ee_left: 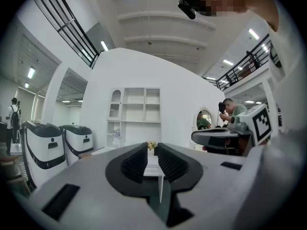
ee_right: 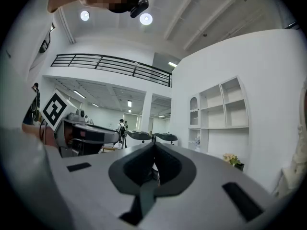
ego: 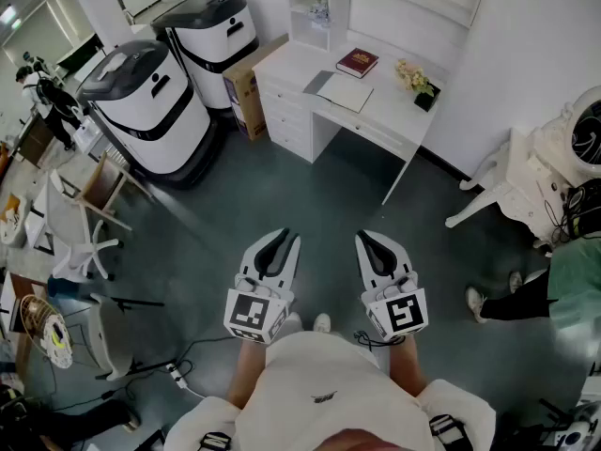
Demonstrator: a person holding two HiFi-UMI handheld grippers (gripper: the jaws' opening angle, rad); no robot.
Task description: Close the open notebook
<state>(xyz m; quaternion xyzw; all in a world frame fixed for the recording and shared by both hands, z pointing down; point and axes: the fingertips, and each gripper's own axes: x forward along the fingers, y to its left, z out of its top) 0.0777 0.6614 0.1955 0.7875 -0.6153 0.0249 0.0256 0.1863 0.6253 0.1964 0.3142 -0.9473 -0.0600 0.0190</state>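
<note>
Head view shows the notebook (ego: 345, 90) lying open on the white worktop (ego: 291, 64), well apart from both grippers, which hang low over the grey floor (ego: 310, 195). The left gripper (ego: 280, 242) has its fingers (ee_left: 135, 163) a narrow slit apart and empty. The right gripper (ego: 374, 242) fingers (ee_right: 132, 169) meet at the tips, holding nothing. Doing this well likely means walking up first, then slipping a finger under one cover edge and folding it over while steadying the other half. A red book (ego: 358, 61) and flowers (ego: 413, 75) share the worktop; two bulky machines (ego: 150, 106) stand left.
</note>
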